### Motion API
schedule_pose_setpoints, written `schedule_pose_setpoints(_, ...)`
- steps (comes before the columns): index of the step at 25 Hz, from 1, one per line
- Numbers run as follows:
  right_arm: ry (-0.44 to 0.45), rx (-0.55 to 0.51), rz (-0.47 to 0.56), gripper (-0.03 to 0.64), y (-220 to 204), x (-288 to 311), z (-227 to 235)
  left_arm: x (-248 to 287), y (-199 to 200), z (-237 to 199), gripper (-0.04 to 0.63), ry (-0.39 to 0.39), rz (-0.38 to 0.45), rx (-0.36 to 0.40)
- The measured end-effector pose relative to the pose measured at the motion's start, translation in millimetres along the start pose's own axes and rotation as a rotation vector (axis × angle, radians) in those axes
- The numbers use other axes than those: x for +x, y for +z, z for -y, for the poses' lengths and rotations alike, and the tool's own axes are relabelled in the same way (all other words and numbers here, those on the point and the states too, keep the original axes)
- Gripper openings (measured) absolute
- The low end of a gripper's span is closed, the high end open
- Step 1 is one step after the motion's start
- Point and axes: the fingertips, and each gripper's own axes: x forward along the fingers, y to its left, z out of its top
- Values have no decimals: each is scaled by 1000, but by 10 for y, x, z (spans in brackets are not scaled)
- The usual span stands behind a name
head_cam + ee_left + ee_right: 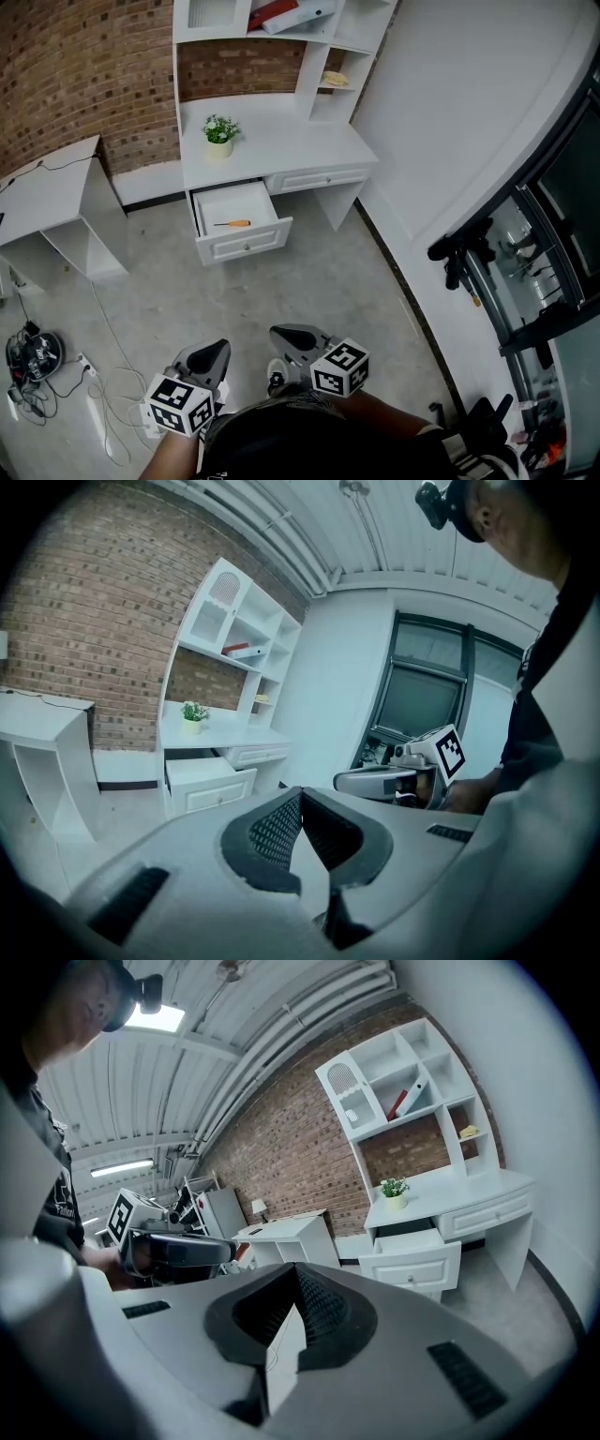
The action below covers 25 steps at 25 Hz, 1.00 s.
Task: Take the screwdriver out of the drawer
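well, both your grippers hang low and close to your body, well apart from the desk [281,141]. the left gripper [214,353] has its jaws pressed together, tips meeting, with nothing in them; the right gripper [286,336] shows the same, jaws together and empty. the screwdriver [232,223] lies flat inside the open drawer [246,246], near its middle, orange handle to the right and thin shaft to the left. that drawer juts out from the desk's left half, its front panel being the nearest edge to you; the right-hand drawer [323,178] sits flush. a wide stretch of bare floor [309,291] lies between your grippers and the drawer front. on your left stand a white side table [47,192] and a tangle of cables [37,361] on the floor; on your right the white wall [450,141] runs along the floor's edge. a potted plant [219,133] sits on the desktop above the drawer.
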Motion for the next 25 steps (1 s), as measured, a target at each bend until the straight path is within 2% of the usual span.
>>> schedule_pose_setpoints(17,53,14,-14,6,495,233,1153,1207,569,-213,18,33,-8,15)
schedule_pose_setpoints(25,80,13,-18,6,621,293,1574,1583,660,-308,18,67,-19,13)
